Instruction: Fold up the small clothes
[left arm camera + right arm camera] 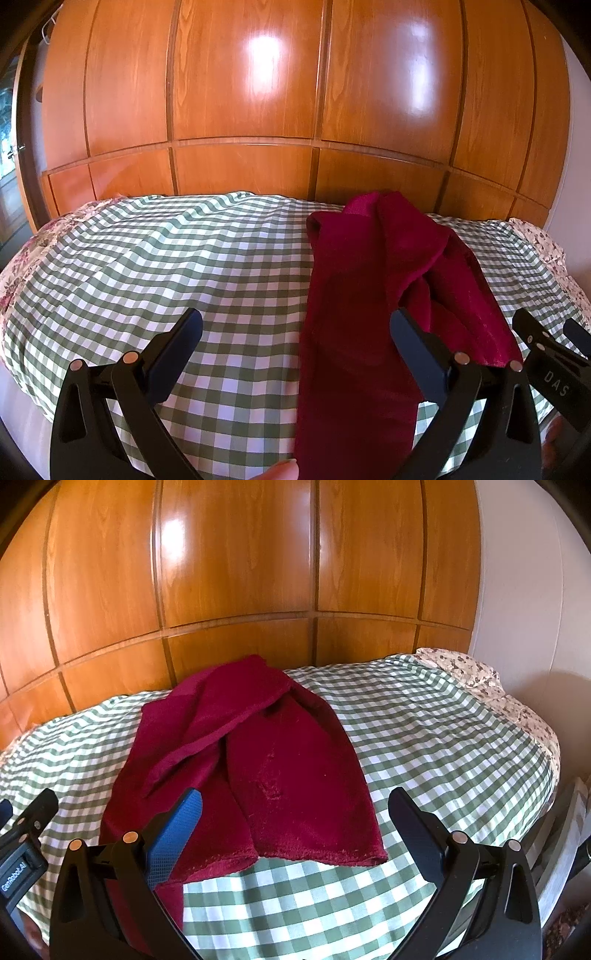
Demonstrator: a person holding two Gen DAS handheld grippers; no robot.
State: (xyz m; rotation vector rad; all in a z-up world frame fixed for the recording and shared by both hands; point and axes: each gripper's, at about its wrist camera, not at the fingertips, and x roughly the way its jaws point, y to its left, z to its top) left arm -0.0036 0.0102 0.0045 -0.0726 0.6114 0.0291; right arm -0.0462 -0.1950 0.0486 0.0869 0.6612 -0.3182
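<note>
A dark red garment (369, 314) (258, 760) lies on the bed, partly folded lengthwise, with one long strip crossed diagonally over the rest near the far end and its near hem showing a slightly frayed, raw edge. The cloth looks soft and fuzzy, like fleece or knit. Under it the bed (184, 258) (443, 738) wears a green-and-white checked cover, with a floral sheet (491, 683) showing at the edges. Behind stands a glossy orange-brown wooden wardrobe (258, 92) (240, 572), panelled and reflecting light. The left gripper (295, 332) hangs over the garment, jaws spread wide and holding nothing. The right gripper (295, 808) likewise has wide, empty jaws above the near hem.
</note>
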